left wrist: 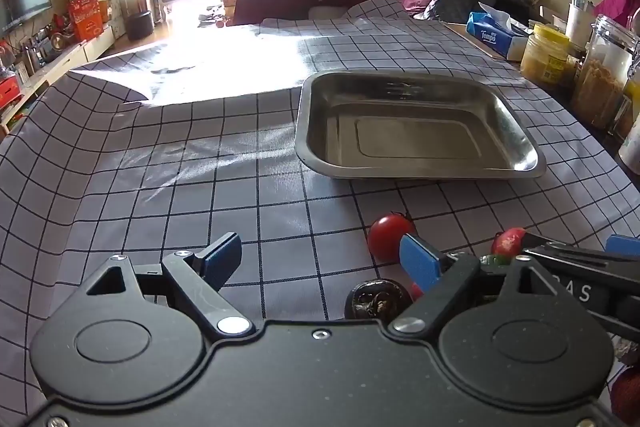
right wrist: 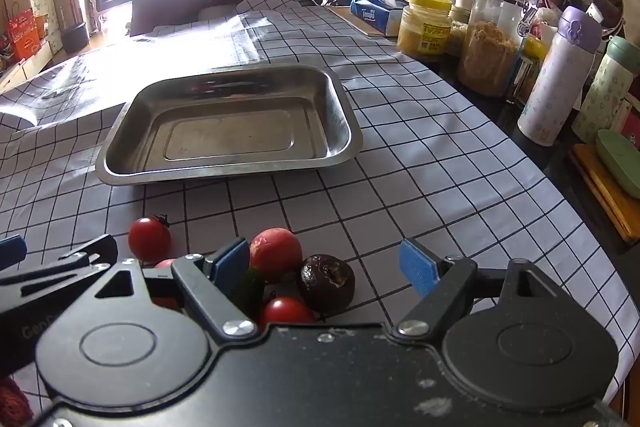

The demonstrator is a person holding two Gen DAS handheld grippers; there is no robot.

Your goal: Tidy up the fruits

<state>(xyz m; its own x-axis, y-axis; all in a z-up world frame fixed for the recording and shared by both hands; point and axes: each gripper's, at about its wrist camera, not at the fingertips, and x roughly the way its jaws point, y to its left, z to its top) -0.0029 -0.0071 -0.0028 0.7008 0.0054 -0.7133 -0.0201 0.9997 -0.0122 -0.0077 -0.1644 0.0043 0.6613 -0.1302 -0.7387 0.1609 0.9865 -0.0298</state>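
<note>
Both wide, holding nothing: left gripper, right gripper. Fruit cluster near, tomato, peach, dark fruit; steel tray empty beyond. Best taken singly, outermost first, pads straddling, squeeze gentle.

The right claw hides part of a green fruit.

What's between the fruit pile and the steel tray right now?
Nothing: only bare checked tablecloth separates the nearest cherry tomato from the tray. The right wrist view shows this best; the left wrist view agrees.
</note>
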